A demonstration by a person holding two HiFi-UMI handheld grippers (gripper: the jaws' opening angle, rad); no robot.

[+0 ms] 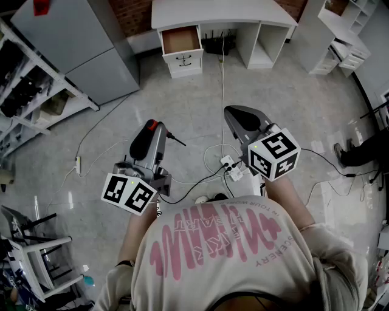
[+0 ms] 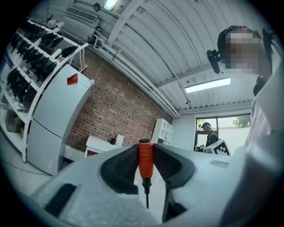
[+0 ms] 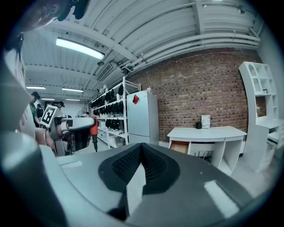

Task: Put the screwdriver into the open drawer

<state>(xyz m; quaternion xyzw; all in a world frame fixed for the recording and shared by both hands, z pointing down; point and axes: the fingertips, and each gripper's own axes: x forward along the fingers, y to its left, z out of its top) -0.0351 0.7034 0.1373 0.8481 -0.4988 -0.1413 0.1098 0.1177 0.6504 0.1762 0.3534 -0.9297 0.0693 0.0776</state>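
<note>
The screwdriver [image 2: 145,160] is clamped in the left gripper [image 1: 157,129]. Its ribbed orange handle is pinched crosswise between the two black pads [image 2: 119,168], and its thin dark shaft sticks out below them. The jaws stand partly apart, pressed on the handle from both sides. The right gripper [image 1: 236,114] is beside it with its jaws closed on each other, tips touching and nothing between them.

Both grippers are held out in front of the person over the grey floor [image 1: 182,103]. They are well short of the white desk [image 1: 219,12] and aim roughly towards it.

The drawer [image 1: 181,40] is at the desk's left end. It is pulled out towards the person, and its wood-coloured bottom shows bare. The screwdriver is well apart from it.

To the left of the desk stands a tall pale cabinet [image 1: 73,42] with a small red mark near its top. Further left again are white shelves [image 1: 27,91] carrying dark things. To the right of the desk is a white shelf unit [image 1: 340,36]. Behind the desk runs a brick wall [image 3: 199,88].

On the floor in front of the desk, between the two grippers and nearer the person, a white power strip [image 1: 230,166] lies among black cables.
</note>
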